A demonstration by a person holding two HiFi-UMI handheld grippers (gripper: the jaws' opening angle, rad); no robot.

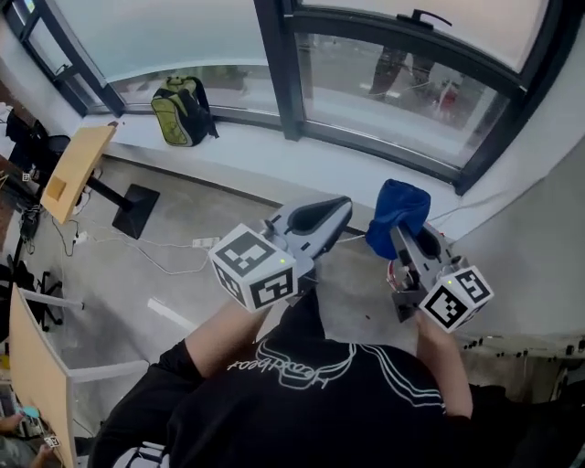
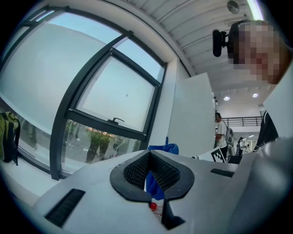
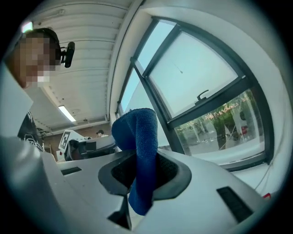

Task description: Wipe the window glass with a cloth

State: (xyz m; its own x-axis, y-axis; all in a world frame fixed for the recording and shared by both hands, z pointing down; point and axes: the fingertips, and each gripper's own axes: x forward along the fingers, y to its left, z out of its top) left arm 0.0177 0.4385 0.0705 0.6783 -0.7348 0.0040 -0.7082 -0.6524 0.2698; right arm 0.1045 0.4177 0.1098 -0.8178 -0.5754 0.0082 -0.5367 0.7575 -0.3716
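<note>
A blue cloth (image 1: pixel 397 217) sticks up from my right gripper (image 1: pixel 409 239), which is shut on it; in the right gripper view the cloth (image 3: pixel 141 151) stands folded between the black pads (image 3: pixel 167 171) of the right gripper (image 3: pixel 144 160). My left gripper (image 1: pixel 322 218) is beside it on the left, shut and holding nothing. In the left gripper view its jaws (image 2: pixel 149 156) meet, with the blue cloth (image 2: pixel 164 149) showing beyond them. The window glass (image 1: pixel 393 91) lies ahead in a dark frame (image 1: pixel 278 69), also in view as window glass (image 2: pixel 116 93) and window glass (image 3: pixel 197 75). Both grippers hang short of the glass.
A green backpack (image 1: pixel 181 111) leans on the white sill (image 1: pixel 265 151). A wooden-topped stand (image 1: pixel 78 169) and a power strip (image 1: pixel 204 243) occupy the floor at left. A window handle (image 1: pixel 430 16) sits on the upper sash. A white wall (image 1: pixel 539 192) rises at right.
</note>
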